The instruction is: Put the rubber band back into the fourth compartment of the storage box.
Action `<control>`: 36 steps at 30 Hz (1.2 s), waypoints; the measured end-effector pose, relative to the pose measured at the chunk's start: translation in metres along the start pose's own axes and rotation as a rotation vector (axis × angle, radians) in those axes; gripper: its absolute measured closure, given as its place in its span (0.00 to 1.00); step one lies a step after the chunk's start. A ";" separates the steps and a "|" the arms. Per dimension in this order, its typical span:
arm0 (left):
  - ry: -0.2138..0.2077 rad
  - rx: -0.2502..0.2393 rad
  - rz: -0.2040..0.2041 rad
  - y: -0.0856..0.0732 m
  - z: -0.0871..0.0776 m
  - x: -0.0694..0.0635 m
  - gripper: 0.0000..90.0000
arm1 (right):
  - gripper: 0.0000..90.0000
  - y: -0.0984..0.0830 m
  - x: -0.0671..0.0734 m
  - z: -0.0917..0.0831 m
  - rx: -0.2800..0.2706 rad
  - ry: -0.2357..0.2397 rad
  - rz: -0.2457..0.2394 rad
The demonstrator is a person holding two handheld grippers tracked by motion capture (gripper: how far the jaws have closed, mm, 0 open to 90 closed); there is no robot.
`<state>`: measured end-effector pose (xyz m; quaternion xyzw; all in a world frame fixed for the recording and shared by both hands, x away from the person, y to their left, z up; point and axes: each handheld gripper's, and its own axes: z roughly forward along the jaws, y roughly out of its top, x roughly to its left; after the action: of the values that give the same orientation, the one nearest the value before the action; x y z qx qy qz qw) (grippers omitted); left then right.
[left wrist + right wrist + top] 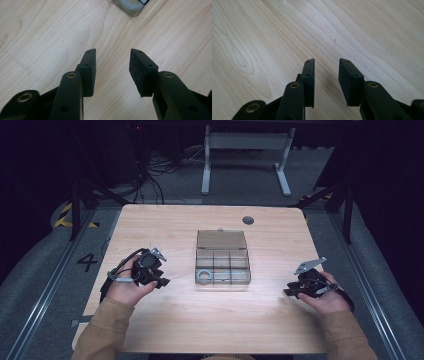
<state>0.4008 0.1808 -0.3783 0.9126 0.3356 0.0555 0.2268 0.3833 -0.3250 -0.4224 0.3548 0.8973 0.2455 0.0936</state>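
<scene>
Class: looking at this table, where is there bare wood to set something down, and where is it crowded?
Bare wood lies between the left gripper and the compartment box, between the box and the right gripper, and along the table's near edge. The middle is crowded by the box.

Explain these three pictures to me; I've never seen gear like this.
A person sits at a wooden table and holds a two-jawed grasping tool in each hand: the left tool and the right tool. The high view looks down from above. The other two pictures come from cameras riding on each tool, looking along its black jaws. Both tools are open with nothing between the jaws, above bare wood. In the middle lies a clear compartment box with its lid open; a grey ring sits in its front left compartment.
</scene>
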 end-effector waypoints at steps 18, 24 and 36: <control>0.032 0.003 -0.075 -0.040 0.023 0.015 0.55 | 0.74 0.000 -0.001 0.003 0.003 0.004 -0.001; 0.027 0.045 -0.051 -0.043 0.035 0.015 0.54 | 0.74 -0.001 -0.002 0.007 0.008 0.012 -0.004; 0.032 0.023 -0.064 -0.044 0.036 0.016 0.51 | 0.73 -0.001 -0.001 0.008 0.007 0.009 0.001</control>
<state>0.3961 0.2066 -0.4308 0.9030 0.3688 0.0587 0.2126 0.3867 -0.3233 -0.4299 0.3546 0.8984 0.2437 0.0882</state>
